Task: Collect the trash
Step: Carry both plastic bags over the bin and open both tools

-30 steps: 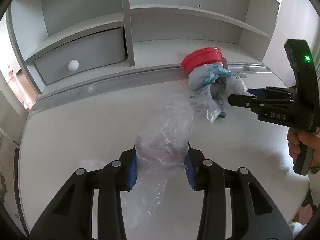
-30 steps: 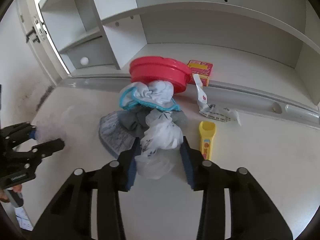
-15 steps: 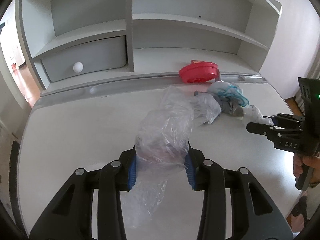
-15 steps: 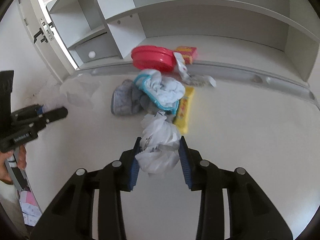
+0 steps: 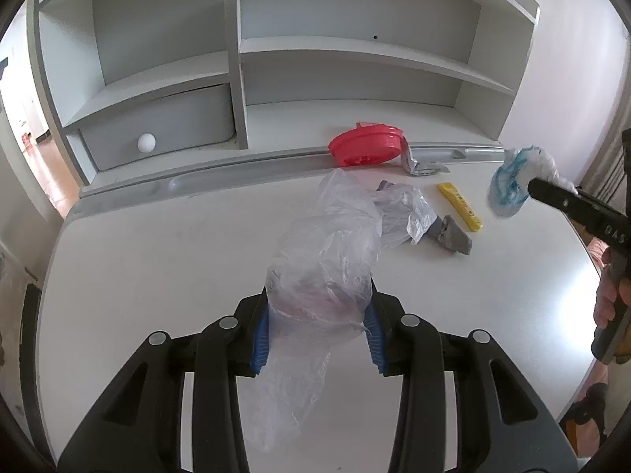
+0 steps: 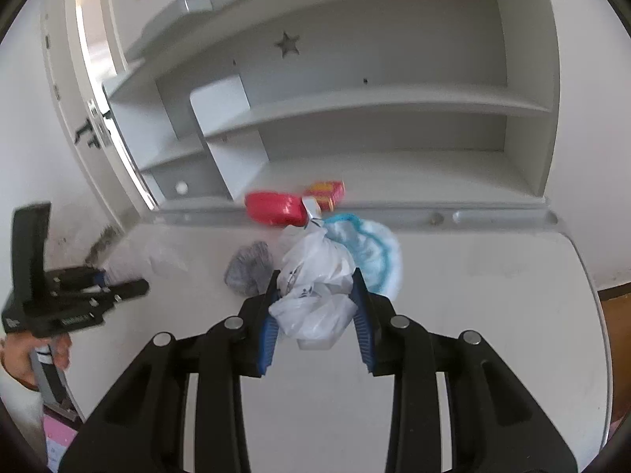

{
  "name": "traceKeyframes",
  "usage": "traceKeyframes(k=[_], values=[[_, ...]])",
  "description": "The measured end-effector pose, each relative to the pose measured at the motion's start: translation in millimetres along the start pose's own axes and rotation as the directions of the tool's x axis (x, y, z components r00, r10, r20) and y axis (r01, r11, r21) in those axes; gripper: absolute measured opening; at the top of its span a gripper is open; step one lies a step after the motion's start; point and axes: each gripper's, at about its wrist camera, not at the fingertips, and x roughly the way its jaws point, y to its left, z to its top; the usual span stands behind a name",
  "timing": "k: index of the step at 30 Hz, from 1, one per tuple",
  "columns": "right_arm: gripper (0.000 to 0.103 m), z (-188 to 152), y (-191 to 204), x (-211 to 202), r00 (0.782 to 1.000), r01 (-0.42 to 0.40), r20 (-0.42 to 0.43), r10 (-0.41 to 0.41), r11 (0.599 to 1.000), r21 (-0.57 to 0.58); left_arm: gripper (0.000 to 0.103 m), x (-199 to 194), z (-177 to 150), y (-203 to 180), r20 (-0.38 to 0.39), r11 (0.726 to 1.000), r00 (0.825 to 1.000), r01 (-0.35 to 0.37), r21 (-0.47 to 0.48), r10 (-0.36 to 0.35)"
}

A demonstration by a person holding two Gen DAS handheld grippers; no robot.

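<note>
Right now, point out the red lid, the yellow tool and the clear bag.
red lid (image 5: 366,148), left wrist view, top face
yellow tool (image 5: 459,207), left wrist view, mid-body
clear bag (image 5: 327,252), left wrist view, crumpled middle

Near side of the table (image 5: 138,260) is lying wide open. Further back, the clear bag (image 5: 339,236), yellow wrapper (image 5: 459,207) and red lid (image 5: 366,149) are crowding the way.

Both tools are matte black plastic with two long ribbed fingers, blue grooved pads on the inner faces and round silver screws on the knuckles. The left tool (image 5: 317,329) and right tool (image 6: 317,317) match. White lettering marks the side. A white sleeve (image 6: 17,396) shows.
</note>
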Motion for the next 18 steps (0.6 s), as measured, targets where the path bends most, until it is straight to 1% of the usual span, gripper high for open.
traceKeyframes(k=[1, 3, 4, 6, 7, 8, 10, 11, 13, 15, 17, 18], values=[[0.033, -0.1, 1.9, 1.2, 0.999, -0.034, -0.013, 0.034, 0.999, -0.006, 0.039, -0.5, -0.1, -1.1, 0.001, 1.000, 1.000, -0.001, 0.002, 0.001], [0.033, -5.4, 7.0, 11.2, 0.992, -0.092, -0.090, 0.089, 0.996, -0.020, 0.039, -1.3, -0.5, -2.6, 0.001, 1.000, 1.000, -0.001, 0.002, 0.001], [0.033, -10.6, 9.9, 21.0, 0.981, -0.124, -0.151, 0.120, 0.992, -0.019, 0.039, -1.9, -0.6, -3.0, 0.002, 1.000, 1.000, -0.002, 0.001, 0.002], [0.033, -27.7, 14.3, 41.1, 0.948, -0.175, -0.267, 0.171, 0.985, 0.010, 0.039, -3.6, -0.9, -2.8, 0.006, 1.000, 1.000, -0.003, -0.001, 0.003], [0.033, -34.6, 15.9, 47.3, 0.933, -0.191, -0.304, 0.191, 0.981, 0.030, 0.039, -4.3, -1.0, -2.6, 0.007, 1.000, 1.000, -0.006, -0.003, 0.006], [0.033, -43.4, 16.8, 53.0, 0.909, -0.235, -0.336, 0.246, 0.969, 0.075, 0.039, -5.5, -1.5, -2.0, 0.009, 1.000, 1.000, -0.009, -0.004, 0.010], [0.033, -49.5, 19.3, 54.1, 0.890, -0.277, -0.343, 0.301, 0.954, 0.117, 0.039, -6.5, -1.9, -0.7, 0.008, 1.000, 1.000, -0.014, -0.006, 0.014], [0.033, -50.5, 21.4, 53.5, 0.885, -0.286, -0.344, 0.312, 0.950, 0.126, 0.039, -7.4, -2.5, 0.5, 0.009, 1.000, 1.000, -0.017, -0.009, 0.017], [0.033, -50.7, 26.3, 52.2, 0.885, -0.293, -0.338, 0.319, 0.948, 0.125, 0.039, -9.3, -2.4, 1.2, 0.010, 1.000, 1.000, -0.019, -0.012, 0.019], [0.033, -51.9, 28.9, 51.1, 0.872, -0.326, -0.335, 0.356, 0.934, 0.145, 0.039, -12.4, -2.1, 2.5, 0.015, 1.000, 1.000, -0.023, -0.015, 0.023], [0.033, -53.1, 32.3, 53.2, 0.844, -0.375, -0.338, 0.417, 0.909, 0.185, 0.039, -15.3, -1.7, 3.7, 0.019, 0.999, 0.999, -0.028, -0.018, 0.028], [0.033, -52.0, 35.6, 54.2, 0.836, -0.386, -0.338, 0.431, 0.902, 0.195, 0.039, -17.1, -1.8, 4.3, 0.020, 0.999, 0.999, -0.030, -0.019, 0.030]])
